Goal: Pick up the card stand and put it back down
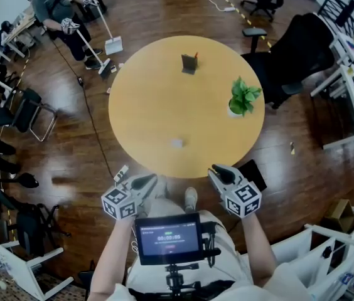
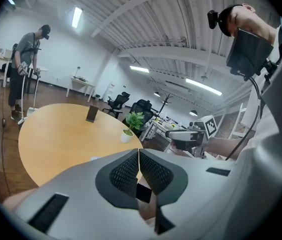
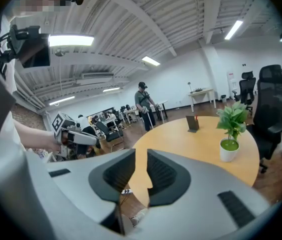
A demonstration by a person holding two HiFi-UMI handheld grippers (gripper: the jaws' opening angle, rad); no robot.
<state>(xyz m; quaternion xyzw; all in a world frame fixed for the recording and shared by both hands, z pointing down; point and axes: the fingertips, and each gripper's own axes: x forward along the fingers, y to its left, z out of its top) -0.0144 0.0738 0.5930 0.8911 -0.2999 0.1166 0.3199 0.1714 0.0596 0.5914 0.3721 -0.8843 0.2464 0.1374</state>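
The card stand, a small dark upright holder with a red bit on top, stands on the far side of the round wooden table. It shows small in the left gripper view and the right gripper view. Both grippers hang low over the person's lap, short of the table's near edge and far from the stand. My left gripper is shut, pads touching, with nothing in it. My right gripper keeps a narrow gap between its pads, with nothing between them.
A potted green plant stands at the table's right edge. A small white object lies near the front of the table. A person with a broom is at far left. Black office chairs stand on the right, another chair on the left.
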